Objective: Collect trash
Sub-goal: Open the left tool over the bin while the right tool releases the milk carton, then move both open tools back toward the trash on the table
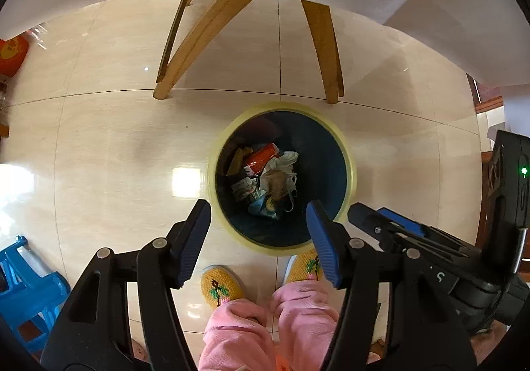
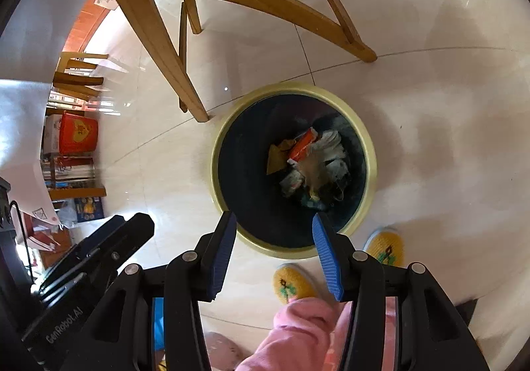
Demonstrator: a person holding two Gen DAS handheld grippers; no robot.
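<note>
Overhead, both the left gripper (image 1: 258,222) and right gripper (image 2: 273,235) hang released, empty, above the yellow-rimmed bin (image 1: 351,152) of trash (image 1: 265,175)

Glossy floor tiles (image 1: 109,152), wooden chair legs (image 1: 195,40)

One bin (image 1: 349,152), two slippers (image 1: 221,286), two tools (image 1: 258,242).
</note>
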